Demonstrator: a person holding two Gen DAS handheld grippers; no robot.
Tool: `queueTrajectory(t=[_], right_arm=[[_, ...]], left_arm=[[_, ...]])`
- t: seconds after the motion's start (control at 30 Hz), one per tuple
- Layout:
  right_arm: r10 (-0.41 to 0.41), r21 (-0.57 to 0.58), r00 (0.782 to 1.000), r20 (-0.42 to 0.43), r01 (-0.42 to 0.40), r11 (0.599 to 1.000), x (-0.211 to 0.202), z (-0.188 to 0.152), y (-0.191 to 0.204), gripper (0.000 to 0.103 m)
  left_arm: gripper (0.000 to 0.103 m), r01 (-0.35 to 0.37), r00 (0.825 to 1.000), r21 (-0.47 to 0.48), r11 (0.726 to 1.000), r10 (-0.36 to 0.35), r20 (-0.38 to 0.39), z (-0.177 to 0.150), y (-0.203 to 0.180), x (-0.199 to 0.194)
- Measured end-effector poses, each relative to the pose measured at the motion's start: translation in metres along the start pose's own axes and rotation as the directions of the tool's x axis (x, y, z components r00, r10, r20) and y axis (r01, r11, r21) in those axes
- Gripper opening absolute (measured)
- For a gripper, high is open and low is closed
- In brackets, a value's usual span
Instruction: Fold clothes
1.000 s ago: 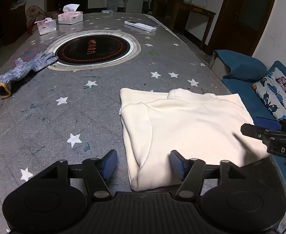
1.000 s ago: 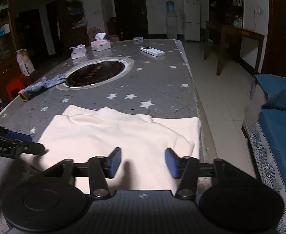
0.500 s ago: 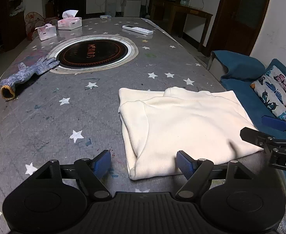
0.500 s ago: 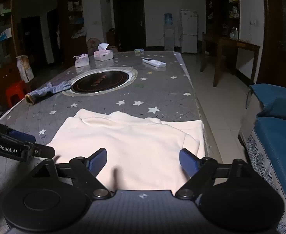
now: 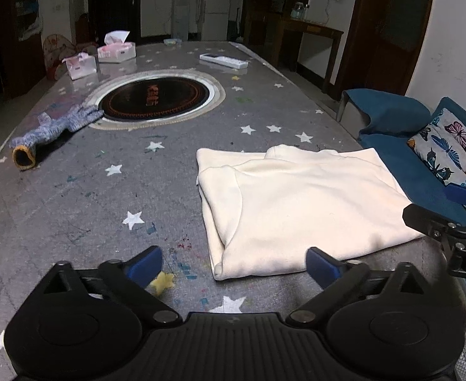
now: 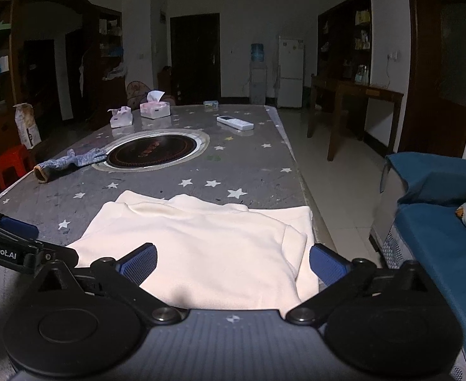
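Cream garment point(image 5: 299, 209) is lying folded into a rough rectangle on the grey star-print surface point(image 5: 112, 197), near the front edge and over toward the right edge, w/ its right side basically reaching that edge. Layers stacked, folded edge visible along the left side, collar-ish bump at the far side.

Left hand-held gripper point(image 5: 234, 265) has its blue pads spread wide apart, nothing between them, sitting just short of the garment's near-left corner. Not touching the cloth afaict. Right hand-held gripper point(image 6: 233, 262) is spread wide too, hovering over the garment's near edge, w/ the cloth showing between the pads but not pinched. In the left wrist view the right one pokes in at the garment's right corner point(image 5: 439, 222); in the right wrist view the left one point(image 6: 26, 247) shows at the left side of the cloth.

Other stuff on the surface: round black inset burner point(image 5: 155, 96) in the middle, a grey knit glove point(image 5: 52, 130) just left of it w/ fingertips at the rim, two tissue boxes point(image 5: 116, 51) toward the far left corner, white remote point(image 5: 224, 61) toward the far right. Blue sofa point(image 5: 391, 120) w/ a butterfly cushion point(image 5: 452, 146) sits past the right edge.
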State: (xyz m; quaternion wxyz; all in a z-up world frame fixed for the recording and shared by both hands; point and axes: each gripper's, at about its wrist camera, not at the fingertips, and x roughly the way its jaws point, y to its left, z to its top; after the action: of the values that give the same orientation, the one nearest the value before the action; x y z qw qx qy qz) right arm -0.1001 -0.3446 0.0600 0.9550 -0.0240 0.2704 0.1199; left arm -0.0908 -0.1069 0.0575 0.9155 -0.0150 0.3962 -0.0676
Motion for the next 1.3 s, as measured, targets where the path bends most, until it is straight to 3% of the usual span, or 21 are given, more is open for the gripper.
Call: queueTrajectory(t=[0.57,1.3], right_arm=[[-0.034,0.036,0.999,0.038,0.033,0.999,-0.024,-0.012,0.000,0.103],[-0.037,0.072,0.999,0.024,0.035,0.997,-0.040,-0.029,0.004,0.103]], left_arm=[[0.103,-0.031,0.998,0.022,0.999,0.030,0.046,-0.012,-0.002,-0.018],[0.103,-0.010,1.000,0.032,0.999,0.010,0.005,-0.035,-0.011,-0.025]])
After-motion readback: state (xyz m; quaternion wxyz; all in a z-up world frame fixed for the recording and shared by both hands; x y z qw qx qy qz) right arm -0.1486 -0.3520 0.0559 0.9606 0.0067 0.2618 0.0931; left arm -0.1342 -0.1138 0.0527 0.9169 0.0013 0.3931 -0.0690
